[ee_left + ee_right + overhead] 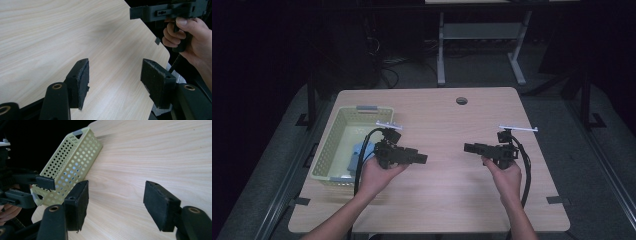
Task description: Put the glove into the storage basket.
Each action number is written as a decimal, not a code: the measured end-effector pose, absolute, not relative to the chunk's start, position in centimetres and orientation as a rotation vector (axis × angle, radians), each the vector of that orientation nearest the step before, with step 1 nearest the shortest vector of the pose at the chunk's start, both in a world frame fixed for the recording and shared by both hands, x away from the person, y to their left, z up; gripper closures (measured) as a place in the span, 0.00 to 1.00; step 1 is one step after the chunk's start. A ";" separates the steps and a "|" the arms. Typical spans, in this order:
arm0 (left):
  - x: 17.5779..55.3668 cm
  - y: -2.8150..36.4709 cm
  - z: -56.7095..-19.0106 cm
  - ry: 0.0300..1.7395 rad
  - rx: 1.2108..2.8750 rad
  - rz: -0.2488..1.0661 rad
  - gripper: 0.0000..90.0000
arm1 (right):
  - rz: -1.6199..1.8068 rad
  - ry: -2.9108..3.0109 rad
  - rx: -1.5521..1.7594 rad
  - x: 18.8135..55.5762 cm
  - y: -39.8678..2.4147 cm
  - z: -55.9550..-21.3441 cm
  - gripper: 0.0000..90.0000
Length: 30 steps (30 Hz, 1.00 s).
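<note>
Left tongs (421, 158) spread and empty just beside yellow basket (328, 145), right tongs (469, 148) spread, well apart from it

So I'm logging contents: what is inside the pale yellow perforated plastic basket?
Something light blue lies inside the basket; the left gripper and hand cover part of it, so what it is stays unclear.

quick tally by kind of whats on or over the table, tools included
tools: 2, left tool and right tool, both open and holding nothing
baskets: 1, yellow basket at the table's left side
blue items in the basket: 1, too unclear to name
total: 4
</note>
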State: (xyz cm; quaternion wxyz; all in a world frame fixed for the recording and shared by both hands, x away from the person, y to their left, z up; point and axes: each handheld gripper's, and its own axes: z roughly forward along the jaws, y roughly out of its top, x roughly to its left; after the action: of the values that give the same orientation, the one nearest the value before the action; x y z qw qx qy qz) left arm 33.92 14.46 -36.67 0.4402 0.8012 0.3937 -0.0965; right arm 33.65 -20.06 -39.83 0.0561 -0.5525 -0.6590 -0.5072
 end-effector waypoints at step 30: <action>31.5 10.6 -39.5 0.904 2.035 -0.282 0.32 | -1.480 -1.974 -1.780 31.9 -24.5 -42.4 0.36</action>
State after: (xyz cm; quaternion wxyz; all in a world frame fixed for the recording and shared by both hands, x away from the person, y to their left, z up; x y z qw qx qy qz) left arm 31.47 10.62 -39.54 0.4336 0.8170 0.3629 -0.1133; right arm 31.89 -24.48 -42.36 0.0497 -0.5846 -0.6480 -0.4858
